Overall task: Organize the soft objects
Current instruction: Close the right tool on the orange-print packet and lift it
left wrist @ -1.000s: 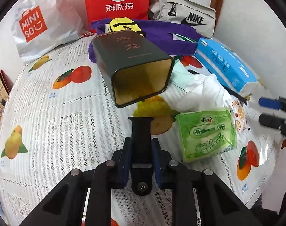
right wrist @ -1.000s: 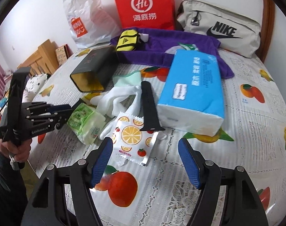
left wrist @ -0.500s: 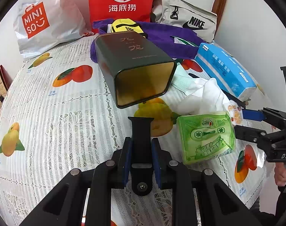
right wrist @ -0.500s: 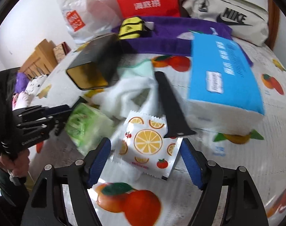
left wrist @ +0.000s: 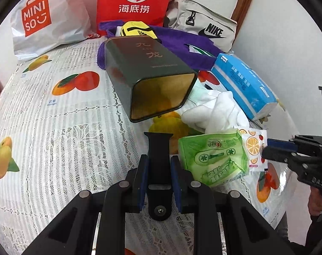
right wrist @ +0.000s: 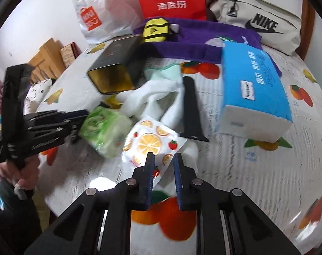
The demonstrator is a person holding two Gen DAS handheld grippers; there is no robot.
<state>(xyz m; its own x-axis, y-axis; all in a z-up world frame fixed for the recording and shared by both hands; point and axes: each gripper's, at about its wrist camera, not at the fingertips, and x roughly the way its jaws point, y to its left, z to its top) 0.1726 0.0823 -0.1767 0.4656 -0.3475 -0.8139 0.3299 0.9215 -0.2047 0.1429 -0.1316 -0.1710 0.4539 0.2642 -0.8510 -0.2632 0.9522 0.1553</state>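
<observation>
Landmark: dark green rectangular tin [left wrist: 148, 78], lying on its side on the fruit-print lace tablecloth [left wrist: 54, 114], gold-lined open mouth facing the left wrist camera

- Left gripper [left wrist: 158, 165]: blue-padded jaws pressed onto a flat black silicone strap [left wrist: 158, 146], which sticks out forward toward the tin's mouth
- Right gripper [right wrist: 163, 165]: jaws drawn close with a narrow gap, the near edge of an orange-slice-print sachet [right wrist: 149, 143] lying between them; whether the pads actually pinch it cannot be told
- Green translucent tissue pack [left wrist: 214, 157]: in front of the tin's mouth, to its right, touching the sachet
- White crumpled cloth glove [left wrist: 216, 110]: just beside the tin's mouth on the right, partly over a pale mint cloth [right wrist: 167, 74]
- Second black strap [right wrist: 190, 110]: right of the glove, lying flat
- Blue-wrapped tissue brick [right wrist: 254, 82]: well right of the tin
- Purple fabric [right wrist: 203, 36] with a yellow pouch [right wrist: 155, 30] on it: behind the tin
- Red paper bag [left wrist: 135, 0], white plastic shopping bag [left wrist: 42, 17], beige Nike bag [left wrist: 203, 27]: behind the purple fabric, against the wall
</observation>
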